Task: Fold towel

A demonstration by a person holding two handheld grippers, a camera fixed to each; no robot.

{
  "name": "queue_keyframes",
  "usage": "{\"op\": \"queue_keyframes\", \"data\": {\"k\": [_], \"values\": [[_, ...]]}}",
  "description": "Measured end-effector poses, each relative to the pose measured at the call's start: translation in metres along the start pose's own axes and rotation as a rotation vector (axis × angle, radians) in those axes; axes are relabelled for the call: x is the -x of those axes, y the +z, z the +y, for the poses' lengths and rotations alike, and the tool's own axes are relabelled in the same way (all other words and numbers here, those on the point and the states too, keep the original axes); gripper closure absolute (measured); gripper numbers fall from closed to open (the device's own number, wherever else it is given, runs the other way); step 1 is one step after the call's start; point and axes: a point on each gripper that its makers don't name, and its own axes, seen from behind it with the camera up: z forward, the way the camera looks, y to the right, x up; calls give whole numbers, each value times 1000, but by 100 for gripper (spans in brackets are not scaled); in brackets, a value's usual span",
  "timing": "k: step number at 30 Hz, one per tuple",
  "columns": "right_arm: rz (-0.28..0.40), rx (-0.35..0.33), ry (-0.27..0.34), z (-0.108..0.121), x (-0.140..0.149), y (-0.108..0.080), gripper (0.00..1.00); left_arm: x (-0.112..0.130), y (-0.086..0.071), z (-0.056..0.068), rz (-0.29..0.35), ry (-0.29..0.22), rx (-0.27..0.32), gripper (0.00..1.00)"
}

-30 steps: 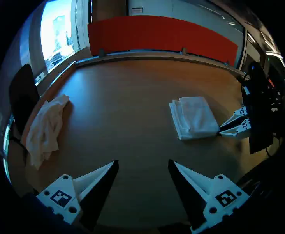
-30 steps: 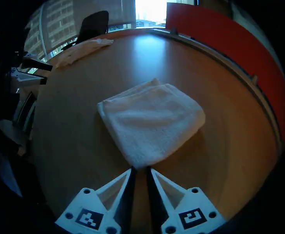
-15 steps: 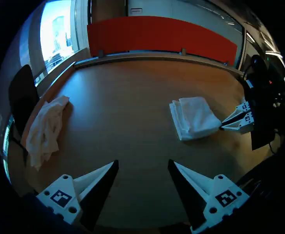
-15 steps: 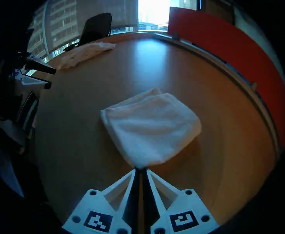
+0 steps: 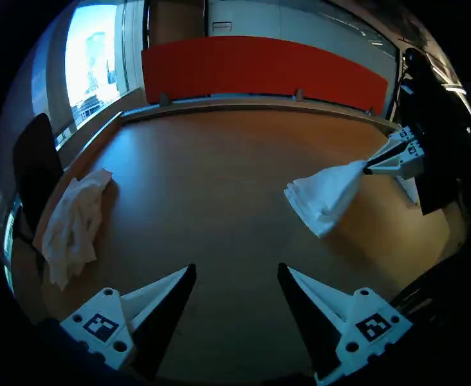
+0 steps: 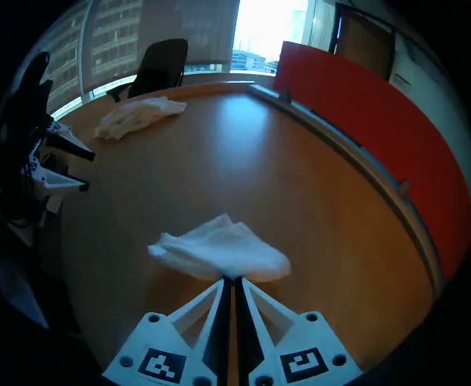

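In the left gripper view, your left claw (image 5: 235, 269) sits at the bottom edge. Its two fingers are spread wide with nothing between them, above a wooden table (image 5: 216, 161). Far to this claw's left, at the table's edge, lies a crumpled towel (image 5: 74, 215). A dark chair (image 5: 33, 161) stands just beyond it, under a bright window (image 5: 94, 58). Straight ahead of the claw, a red panel (image 5: 261, 64) runs along the table's far side. Ahead and to its right, the folded towel (image 5: 322, 196) hangs from your right claw (image 5: 366, 166), which pinches its upper edge. The towel tilts down from that grip. Its low corner droops toward the wood, and you cannot tell whether it touches.

In the right gripper view, your left claw is far to the left, fingers apart, well clear of the folded towel. Ahead and left, the crumpled towel lies near the chair. At bottom centre, your right claw (image 6: 234, 280) has its fingers pressed almost together on the near edge of the folded towel, which bunches just ahead of the tips. To the right, the red panel lines the table's rim.
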Motion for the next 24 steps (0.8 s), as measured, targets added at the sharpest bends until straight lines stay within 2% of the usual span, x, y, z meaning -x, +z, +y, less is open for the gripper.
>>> {"op": "queue_keyframes", "data": {"k": [6,11,24], "values": [[34,16,-25,18,-31,-21,96,-8,-2,1,21,0,8,6],[42,31,-36,34,-40,-39,96,-14,-4,3,36,7,15,6],[10,104,-26,90,-23,-86,96,-24,-4,17,54,27,42,6]]}}
